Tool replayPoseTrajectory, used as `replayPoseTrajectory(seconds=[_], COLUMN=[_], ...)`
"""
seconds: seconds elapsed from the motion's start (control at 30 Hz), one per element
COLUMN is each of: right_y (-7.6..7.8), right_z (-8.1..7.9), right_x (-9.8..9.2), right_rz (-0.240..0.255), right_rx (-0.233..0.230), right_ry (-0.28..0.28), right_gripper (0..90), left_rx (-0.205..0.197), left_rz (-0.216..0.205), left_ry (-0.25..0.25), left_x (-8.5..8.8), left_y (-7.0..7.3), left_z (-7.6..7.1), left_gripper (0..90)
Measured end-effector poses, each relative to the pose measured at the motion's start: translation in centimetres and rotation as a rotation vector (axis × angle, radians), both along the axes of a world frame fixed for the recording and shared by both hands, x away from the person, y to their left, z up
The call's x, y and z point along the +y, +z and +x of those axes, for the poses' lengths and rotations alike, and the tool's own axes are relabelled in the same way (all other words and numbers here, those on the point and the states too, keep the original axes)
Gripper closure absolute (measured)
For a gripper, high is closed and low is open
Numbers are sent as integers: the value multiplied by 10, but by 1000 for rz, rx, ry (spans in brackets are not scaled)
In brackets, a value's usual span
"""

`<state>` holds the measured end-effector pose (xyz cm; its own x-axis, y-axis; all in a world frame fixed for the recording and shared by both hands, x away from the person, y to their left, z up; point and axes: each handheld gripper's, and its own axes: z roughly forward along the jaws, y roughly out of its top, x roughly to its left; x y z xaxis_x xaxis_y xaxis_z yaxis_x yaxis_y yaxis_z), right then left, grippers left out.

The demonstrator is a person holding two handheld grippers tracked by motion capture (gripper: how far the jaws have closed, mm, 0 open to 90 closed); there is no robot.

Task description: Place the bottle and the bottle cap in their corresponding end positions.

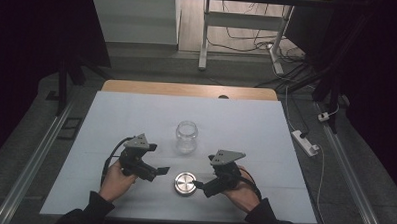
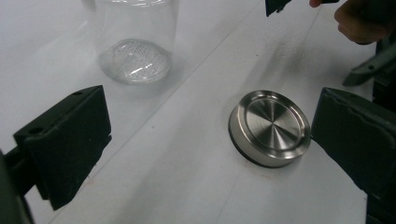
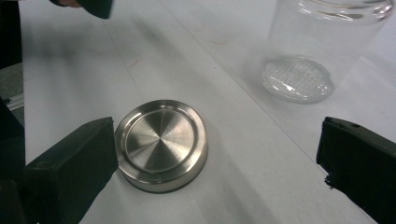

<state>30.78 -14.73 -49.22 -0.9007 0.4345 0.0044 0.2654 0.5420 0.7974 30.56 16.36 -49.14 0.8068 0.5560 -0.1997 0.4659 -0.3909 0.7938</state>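
A round brushed-metal lid (image 1: pixel 185 183) lies flat on the white table cover, near the front. An empty clear glass jar (image 1: pixel 186 136) stands upright behind it, with no lid on. My left gripper (image 1: pixel 160 169) is open just left of the lid, jaws spread wide; in its own view the lid (image 2: pixel 270 127) lies close to the right jaw and the jar (image 2: pixel 135 42) stands farther off. My right gripper (image 1: pixel 199 184) is open just right of the lid. In its view the lid (image 3: pixel 162 143) sits beside the left jaw, and the jar (image 3: pixel 310 56) stands beyond.
The white cover (image 1: pixel 136 115) spans a wooden table whose far edge (image 1: pixel 187 89) shows. A white power strip (image 1: pixel 305 142) and cables lie on the floor at the right. A table frame (image 1: pixel 205 37) stands beyond.
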Motion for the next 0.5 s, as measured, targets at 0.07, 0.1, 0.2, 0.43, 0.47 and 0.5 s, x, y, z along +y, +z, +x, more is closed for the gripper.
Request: replayPoseTrajectory(seconds=[0.07,0.1,0.2,0.43,0.47,0.5], right_y=[1,1,1,1,1,1], right_z=[0,0,0,0,0,0], right_x=[-3,-4,-9,-20,-22,-23], right_rz=[1,1,-1,-6,-6,-7], right_rx=[1,2,3,9,9,8], right_ry=[-10,-13,-25,-62,-65,-69], right_gripper=[0,0,0,0,0,0], left_rx=[-1,0,3,11,14,15], left_rz=[1,-1,4,20,21,23], left_ry=[3,9,23,55,58,62], left_x=[4,5,11,24,25,27], left_y=[1,1,0,-2,-3,-3], left_z=[-4,-6,-12,-24,-26,-28], left_gripper=[0,0,0,0,0,0])
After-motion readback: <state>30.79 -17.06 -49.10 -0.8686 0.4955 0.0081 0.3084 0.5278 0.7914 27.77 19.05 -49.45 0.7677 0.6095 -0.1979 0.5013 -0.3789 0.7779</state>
